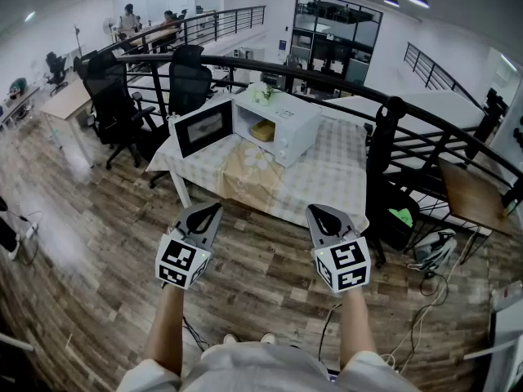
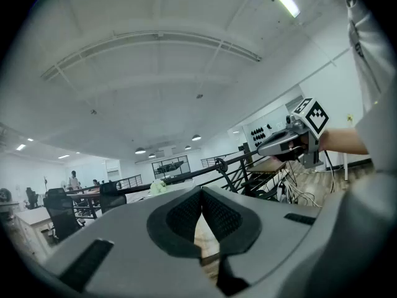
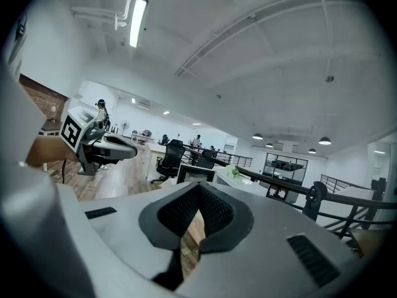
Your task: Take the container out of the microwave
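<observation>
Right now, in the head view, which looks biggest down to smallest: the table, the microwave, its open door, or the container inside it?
Largest to smallest:
1. table
2. microwave
3. open door
4. container
All four stand close together, so nearness to the camera hardly affects the order.

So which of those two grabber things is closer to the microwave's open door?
Left. The left gripper hangs almost straight in front of the open door, short of the table. The right gripper is off to the door's right, beyond the microwave front.

The microwave [image 1: 282,121] sits on the table [image 1: 327,178], door open — container [image 1: 262,131] inside; left claw [image 1: 214,209] and right claw [image 1: 318,211] well short.
</observation>
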The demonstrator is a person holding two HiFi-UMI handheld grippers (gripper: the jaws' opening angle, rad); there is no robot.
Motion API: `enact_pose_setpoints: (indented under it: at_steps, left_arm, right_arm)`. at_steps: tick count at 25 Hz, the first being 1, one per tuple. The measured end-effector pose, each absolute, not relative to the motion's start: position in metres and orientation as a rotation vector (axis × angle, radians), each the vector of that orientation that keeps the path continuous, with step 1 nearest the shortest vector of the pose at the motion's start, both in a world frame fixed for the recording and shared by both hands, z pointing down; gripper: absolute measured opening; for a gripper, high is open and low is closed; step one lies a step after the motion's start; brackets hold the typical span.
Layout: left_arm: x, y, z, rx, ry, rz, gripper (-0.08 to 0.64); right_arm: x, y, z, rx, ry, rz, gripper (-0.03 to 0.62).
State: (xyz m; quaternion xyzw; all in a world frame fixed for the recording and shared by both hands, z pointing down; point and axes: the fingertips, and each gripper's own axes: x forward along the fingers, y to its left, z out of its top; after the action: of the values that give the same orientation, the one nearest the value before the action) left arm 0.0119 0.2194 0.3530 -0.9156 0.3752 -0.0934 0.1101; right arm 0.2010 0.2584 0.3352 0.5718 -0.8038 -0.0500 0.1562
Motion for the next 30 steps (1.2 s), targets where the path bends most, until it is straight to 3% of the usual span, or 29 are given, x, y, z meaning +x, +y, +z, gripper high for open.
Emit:
enact_pose_setpoints:
  at_steps: [30]
  left_arm:
    - [0.064,0.140,0.389,-2.704,1.198,-0.319,0.017]
  right_arm:
    - [0.250,0.172,0.373,1.554,-2.462,-0.019,0.014]
